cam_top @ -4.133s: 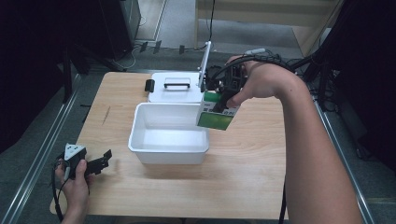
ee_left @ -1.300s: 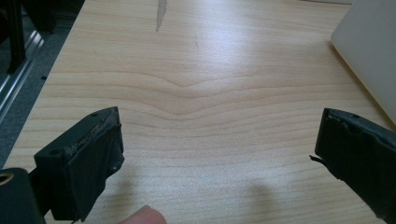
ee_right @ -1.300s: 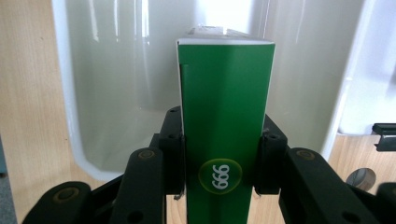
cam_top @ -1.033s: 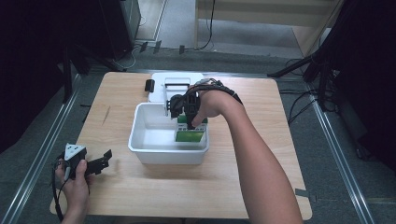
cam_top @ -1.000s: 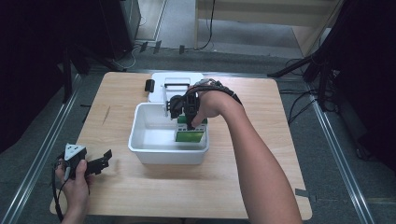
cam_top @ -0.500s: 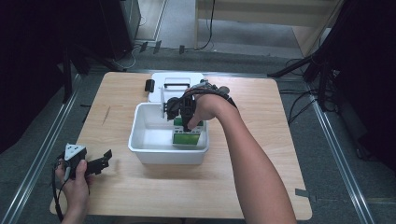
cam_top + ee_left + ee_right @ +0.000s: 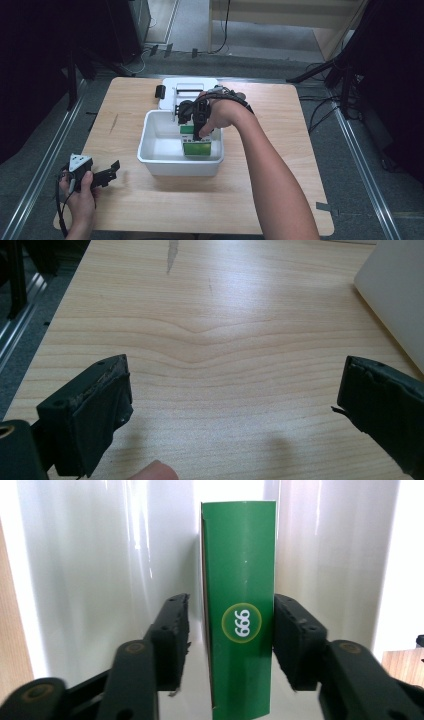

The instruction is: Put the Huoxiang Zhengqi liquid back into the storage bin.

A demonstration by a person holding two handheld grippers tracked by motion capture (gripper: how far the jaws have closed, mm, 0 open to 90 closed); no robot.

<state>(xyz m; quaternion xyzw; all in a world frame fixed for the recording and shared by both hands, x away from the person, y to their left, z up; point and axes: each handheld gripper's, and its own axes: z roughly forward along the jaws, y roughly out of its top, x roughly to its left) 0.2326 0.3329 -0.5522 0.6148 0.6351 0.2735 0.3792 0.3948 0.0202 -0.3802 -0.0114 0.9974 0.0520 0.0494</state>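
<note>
A green carton [image 7: 196, 148] marked 999 stands on edge inside the white tub [image 7: 150, 159], near its right side. My right gripper [image 7: 195, 134] reaches down into the tub from above. In the right gripper view the carton [image 7: 240, 605] is between the jaws of my right gripper [image 7: 231, 606]. The jaws have just been opening, and a gap shows between the left pad [image 7: 172, 630] and the carton. My left gripper [image 7: 113, 169] rests at the table's front left corner, and its view shows my left gripper [image 7: 235, 385] wide open over bare wood.
Behind the tub lies a white lid [image 7: 187, 87] with a handle and a black clasp [image 7: 160, 91]. The wooden table [image 7: 280, 200] has free room at its front and right. In the left gripper view the tub's side [image 7: 395, 295] is at the upper right.
The right hand brought the green carton from above the tub's right rim down into the tub. Over the last second it stayed there. The left hand kept still.
</note>
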